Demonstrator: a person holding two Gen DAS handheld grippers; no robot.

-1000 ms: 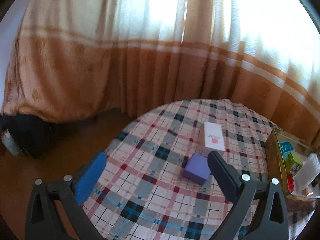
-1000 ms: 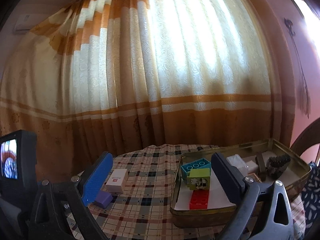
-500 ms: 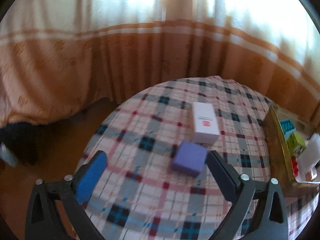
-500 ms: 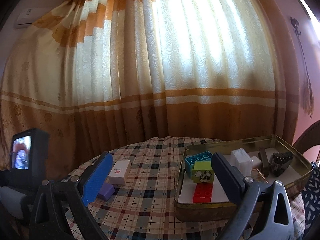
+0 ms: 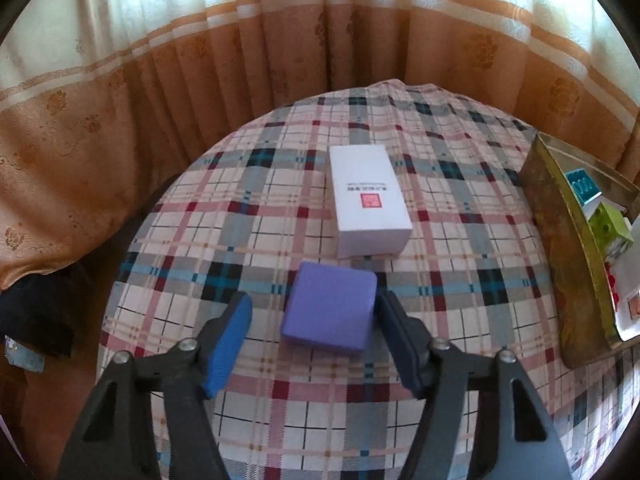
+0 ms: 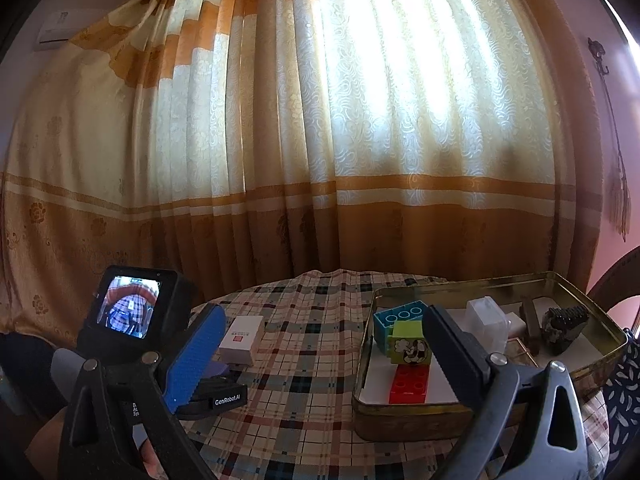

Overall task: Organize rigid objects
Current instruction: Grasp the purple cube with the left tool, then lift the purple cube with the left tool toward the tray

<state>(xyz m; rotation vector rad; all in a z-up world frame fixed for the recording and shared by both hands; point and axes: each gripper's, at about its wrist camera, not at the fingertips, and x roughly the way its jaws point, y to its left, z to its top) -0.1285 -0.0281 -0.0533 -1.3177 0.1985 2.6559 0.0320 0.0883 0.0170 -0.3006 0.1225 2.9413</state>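
Left gripper (image 5: 314,312): angled down over the table; its jaws have just been closing and stand about half open around the purple block (image 5: 330,306). The right pad seems to touch the block's edge, while a gap is seen at the left pad, so no grip is judged made yet.
Purple block: lies flat on the plaid tablecloth (image 5: 460,208), straddled squarely, presumably so that parallel faces are met.
White box (image 5: 368,196): lies just beyond the block, very near it; a low, narrow approach is thus called for.
Tin tray (image 5: 560,264): stands at the table's right, already holding toy bricks (image 6: 408,344); it is judged the likely destination.
Right gripper (image 6: 320,356): held wide open and empty, hovering before the tray, apparently kept out of the way.
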